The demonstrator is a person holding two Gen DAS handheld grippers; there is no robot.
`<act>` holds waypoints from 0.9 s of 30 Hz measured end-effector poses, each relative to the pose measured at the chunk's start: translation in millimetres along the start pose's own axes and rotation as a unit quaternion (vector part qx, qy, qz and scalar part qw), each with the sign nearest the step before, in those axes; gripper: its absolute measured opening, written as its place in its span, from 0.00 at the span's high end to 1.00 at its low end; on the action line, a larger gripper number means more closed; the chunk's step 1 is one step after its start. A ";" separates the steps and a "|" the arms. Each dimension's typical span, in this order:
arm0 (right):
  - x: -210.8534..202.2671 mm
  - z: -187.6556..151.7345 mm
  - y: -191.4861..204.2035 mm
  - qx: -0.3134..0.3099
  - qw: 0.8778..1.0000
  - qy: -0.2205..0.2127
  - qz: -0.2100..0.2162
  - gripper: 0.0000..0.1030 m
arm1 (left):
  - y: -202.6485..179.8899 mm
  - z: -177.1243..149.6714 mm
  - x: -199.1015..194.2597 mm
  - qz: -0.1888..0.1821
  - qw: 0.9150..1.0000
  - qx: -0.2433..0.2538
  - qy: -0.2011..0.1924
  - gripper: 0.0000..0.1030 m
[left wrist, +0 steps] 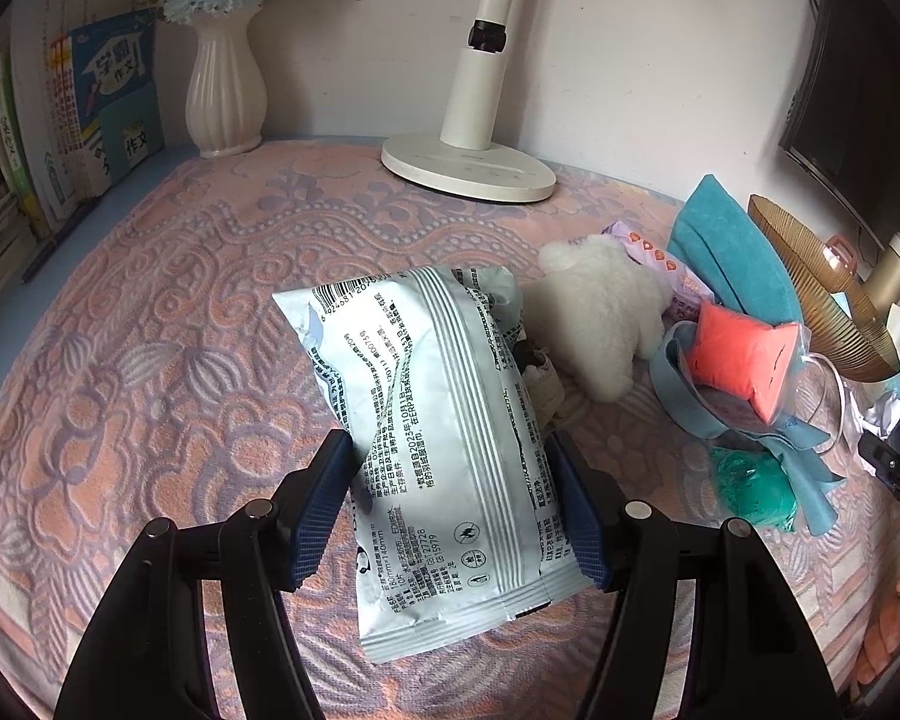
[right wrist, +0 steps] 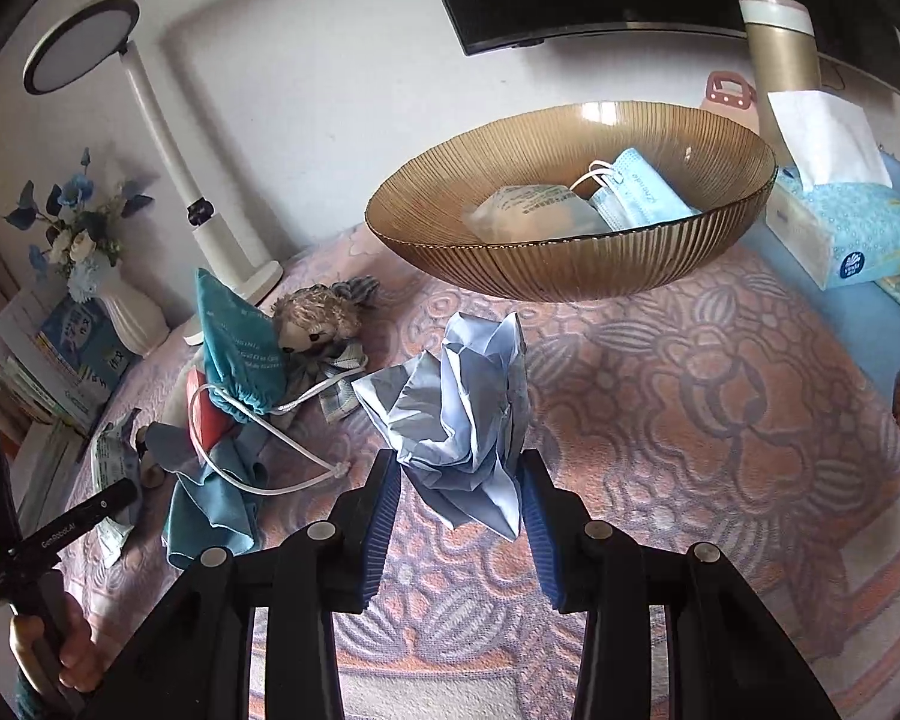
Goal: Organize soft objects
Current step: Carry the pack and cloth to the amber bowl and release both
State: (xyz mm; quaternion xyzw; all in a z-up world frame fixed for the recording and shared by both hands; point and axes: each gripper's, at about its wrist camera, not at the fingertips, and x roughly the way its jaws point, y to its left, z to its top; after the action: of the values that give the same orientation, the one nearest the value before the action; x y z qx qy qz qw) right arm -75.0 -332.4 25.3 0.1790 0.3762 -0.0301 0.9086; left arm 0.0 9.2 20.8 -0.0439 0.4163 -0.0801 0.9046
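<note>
In the left wrist view my left gripper [left wrist: 448, 447] is shut on a pale blue-white printed tissue pack [left wrist: 444, 408], which stands tilted above the patterned bedspread [left wrist: 150, 360]. Both blue pads press on its lower half. In the right wrist view my right gripper [right wrist: 459, 462] is shut on a crumpled light-blue plastic bag [right wrist: 468, 408], held just in front of an amber ribbed glass bowl [right wrist: 570, 270]. Inside the bowl lie a blue face mask [right wrist: 636, 192] and a clear packet [right wrist: 528, 210].
A white plush toy [left wrist: 600, 312], coral pouch [left wrist: 738, 360], teal cloth [left wrist: 726, 252] and green lump [left wrist: 750, 486] lie piled at the right. A lamp base [left wrist: 468, 168], vase [left wrist: 225, 90] and books [left wrist: 90, 108] line the back. A tissue box [right wrist: 846, 234] stands beside the bowl.
</note>
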 end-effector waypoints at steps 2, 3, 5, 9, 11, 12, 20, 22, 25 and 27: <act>-3.5 0.4 -4.2 0.009 1.000 -0.005 0.014 0.62 | -1.5 0.2 -2.6 0.010 1.000 0.003 -0.006 0.39; -6.6 0.3 -4.7 0.010 1.000 -0.012 0.020 0.62 | -1.9 0.6 -5.5 0.012 1.000 0.006 -0.011 0.39; -13.3 0.9 -3.1 0.004 0.999 -0.022 0.025 0.62 | -7.8 2.5 -16.5 0.019 0.999 0.014 -0.028 0.39; -30.7 7.8 9.2 -0.019 0.999 -0.039 0.027 0.62 | -31.6 20.8 -49.5 -0.018 0.998 0.025 -0.055 0.39; -43.9 16.8 14.9 -0.022 0.998 -0.053 0.037 0.62 | -54.9 37.3 -68.7 -0.024 0.995 0.053 -0.079 0.39; -51.9 22.3 17.9 -0.025 0.997 -0.062 0.036 0.62 | -67.7 46.6 -77.1 -0.030 0.993 0.068 -0.089 0.39; -99.8 76.8 20.6 -0.033 0.991 -0.127 0.018 0.62 | -163.7 126.0 -93.0 -0.188 0.973 0.098 -0.089 0.39; -102.6 93.5 14.9 -0.025 0.990 -0.136 0.000 0.62 | -190.0 140.3 -89.9 -0.199 0.968 0.113 -0.099 0.39; -98.7 116.1 0.5 -0.005 0.989 -0.141 -0.037 0.62 | -227.3 151.4 -80.0 -0.206 0.964 0.135 -0.098 0.39; -89.6 128.9 -11.1 0.012 0.989 -0.133 -0.059 0.62 | -246.8 154.7 -69.3 -0.214 0.962 0.146 -0.092 0.39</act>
State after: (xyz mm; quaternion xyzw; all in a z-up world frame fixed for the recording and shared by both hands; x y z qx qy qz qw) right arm -54.4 -394.7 168.3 0.1621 0.2614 -0.1116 0.9450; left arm 46.5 -218.9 209.0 -0.0070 0.2962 -0.3271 0.8974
